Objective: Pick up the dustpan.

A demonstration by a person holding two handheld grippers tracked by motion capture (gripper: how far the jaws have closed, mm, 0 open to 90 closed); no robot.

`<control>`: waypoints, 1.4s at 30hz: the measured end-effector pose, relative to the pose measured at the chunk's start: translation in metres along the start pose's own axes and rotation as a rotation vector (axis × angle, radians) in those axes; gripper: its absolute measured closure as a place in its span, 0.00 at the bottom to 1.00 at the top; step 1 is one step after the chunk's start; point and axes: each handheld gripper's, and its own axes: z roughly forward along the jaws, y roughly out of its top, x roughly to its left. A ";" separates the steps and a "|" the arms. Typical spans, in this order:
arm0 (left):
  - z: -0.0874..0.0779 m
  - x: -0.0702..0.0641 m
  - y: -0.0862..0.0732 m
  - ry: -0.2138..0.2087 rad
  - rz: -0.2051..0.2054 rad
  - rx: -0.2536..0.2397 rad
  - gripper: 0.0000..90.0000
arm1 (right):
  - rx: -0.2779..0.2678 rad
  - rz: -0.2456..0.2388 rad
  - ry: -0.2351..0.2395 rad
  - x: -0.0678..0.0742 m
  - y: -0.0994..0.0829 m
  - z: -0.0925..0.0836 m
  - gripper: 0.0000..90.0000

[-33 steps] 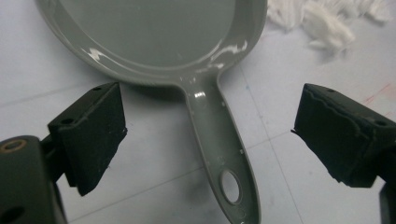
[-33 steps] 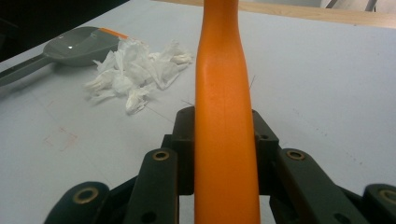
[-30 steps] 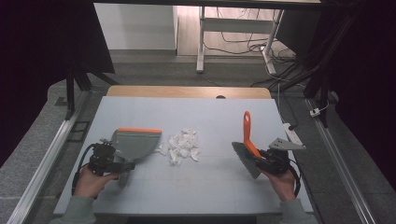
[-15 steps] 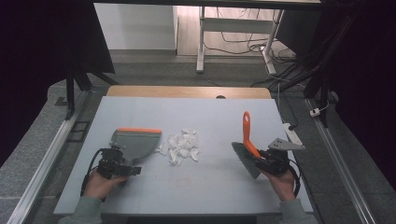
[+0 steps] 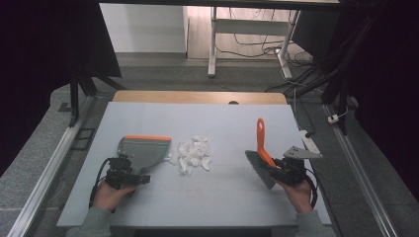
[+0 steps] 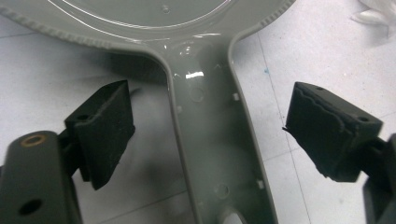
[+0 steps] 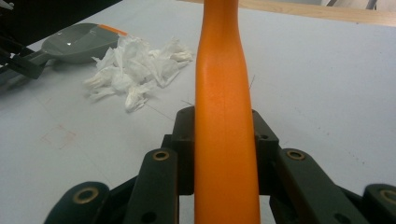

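- The left gripper (image 5: 129, 174) has its jaws spread wide, one on each side of the grey handle of the dustpan (image 6: 205, 116); neither pad touches the handle, and white table shows in the gaps.
- Ahead of those jaws the handle widens into the dustpan's grey scoop, whose orange lip faces away from the left hand (image 5: 111, 195) in the high view.
- Just beside the scoop's open side lies a heap of crumpled white paper (image 5: 191, 154) on the table (image 5: 212, 118).
- The right gripper (image 7: 223, 135) is clamped on the orange handle of the brush (image 7: 224, 116), which runs up between the jaws and on past them.
- In the high view the brush's dark bristle head sits just beside the right gripper, toward the paper.
- The paper lies between the two grippers, well apart from the brush.
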 end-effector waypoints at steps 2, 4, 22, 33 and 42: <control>0.000 0.001 0.001 0.001 -0.012 -0.017 0.23 | 0.002 -0.001 0.001 0.000 0.000 0.000 0.78; 0.000 0.001 0.001 0.001 -0.017 -0.022 0.25 | 0.003 -0.002 -0.002 0.000 0.000 0.000 0.78; -0.004 0.008 0.000 -0.011 -0.065 -0.065 0.64 | 0.005 -0.005 -0.009 0.000 0.000 0.000 0.78; -0.003 0.013 -0.001 -0.026 -0.069 -0.058 0.68 | 0.005 -0.005 -0.010 0.000 0.000 0.000 0.78; -0.006 0.016 -0.003 -0.027 -0.041 -0.088 0.69 | 0.003 -0.006 -0.009 0.000 0.000 0.000 0.78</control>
